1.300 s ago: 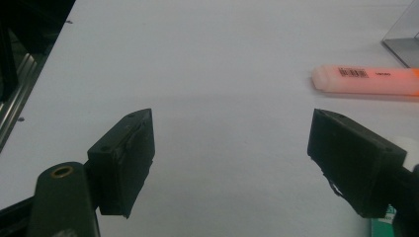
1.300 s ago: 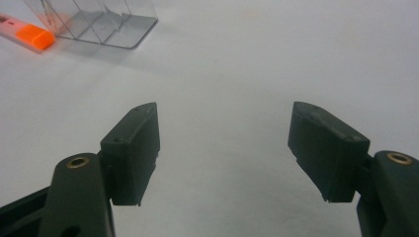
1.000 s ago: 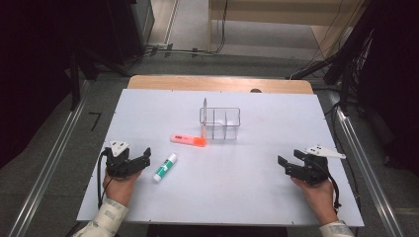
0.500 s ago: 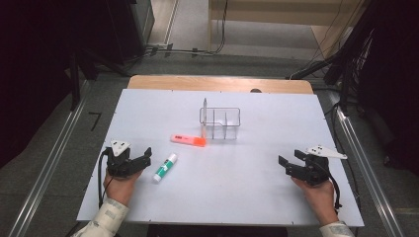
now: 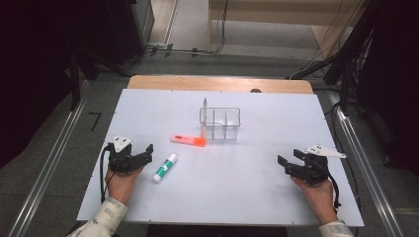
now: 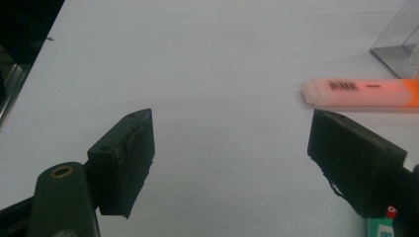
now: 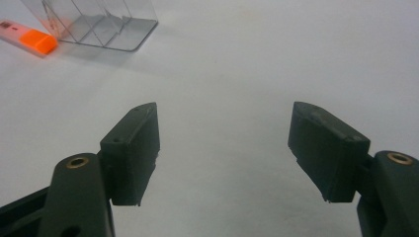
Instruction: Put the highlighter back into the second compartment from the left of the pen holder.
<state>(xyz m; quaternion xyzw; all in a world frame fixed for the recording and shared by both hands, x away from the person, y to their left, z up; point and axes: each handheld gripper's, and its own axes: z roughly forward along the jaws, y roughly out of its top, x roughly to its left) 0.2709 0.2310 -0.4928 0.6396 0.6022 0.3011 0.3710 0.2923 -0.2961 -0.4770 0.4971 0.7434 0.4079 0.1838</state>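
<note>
White tabletop [image 5: 257, 197]. Glue stick [image 5: 165, 167] near-left, just right of left gripper [image 5: 146, 152], jaws wide apart, empty. Orange highlighter [image 5: 188, 140] beyond, by clear organizer [image 5: 221, 122]. Right gripper [image 5: 282, 165] near-right, spread, empty.

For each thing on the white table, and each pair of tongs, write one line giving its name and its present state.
Left tongs: open, holding nothing, resting by the glue stick.
Right tongs: open, holding nothing, low over the table.
Highlighter: lying flat, capped, beside the organizer.
Glue stick: lying flat, capped, near the left tongs.
Clear organizer: upright, compartments seemingly empty.
Table: white, flat.
</note>
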